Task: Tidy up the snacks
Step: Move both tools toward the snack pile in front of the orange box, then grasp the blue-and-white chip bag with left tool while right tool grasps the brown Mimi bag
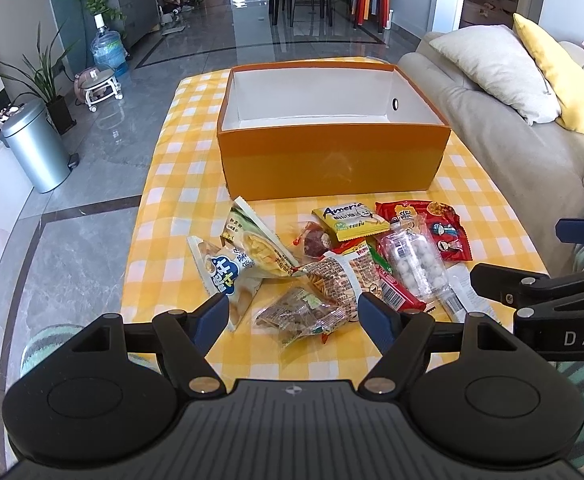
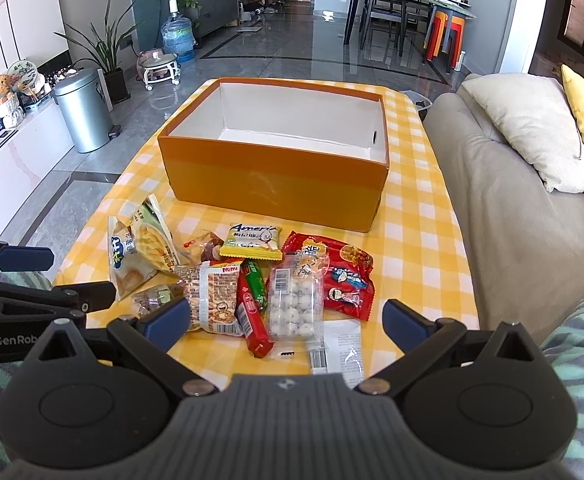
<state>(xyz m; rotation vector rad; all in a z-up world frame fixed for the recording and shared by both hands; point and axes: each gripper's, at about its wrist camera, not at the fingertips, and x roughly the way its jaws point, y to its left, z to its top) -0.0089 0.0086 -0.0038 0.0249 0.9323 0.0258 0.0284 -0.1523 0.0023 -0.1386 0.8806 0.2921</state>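
Note:
An orange box (image 1: 331, 158) (image 2: 272, 176) with a white inside stands open and empty on the yellow checked cloth (image 1: 164, 208) (image 2: 415, 240). In front of it lies a heap of several snack packets: a yellow packet (image 1: 349, 220) (image 2: 252, 242), a red bag (image 1: 443, 228) (image 2: 343, 276), a clear pack of white balls (image 1: 415, 264) (image 2: 293, 304), a chip bag (image 1: 260, 246) (image 2: 154, 240). My left gripper (image 1: 293, 316) hovers open just short of a clear packet of brown snacks (image 1: 303, 314). My right gripper (image 2: 286, 318) is open above the near packets, gripping nothing.
A beige sofa (image 1: 503, 140) (image 2: 511, 208) with cushions runs along the right of the table. A steel bin (image 1: 38, 146) (image 2: 84, 110), plants and a water jug (image 1: 110, 50) stand on the tiled floor at left. Dining chairs and stools are far behind.

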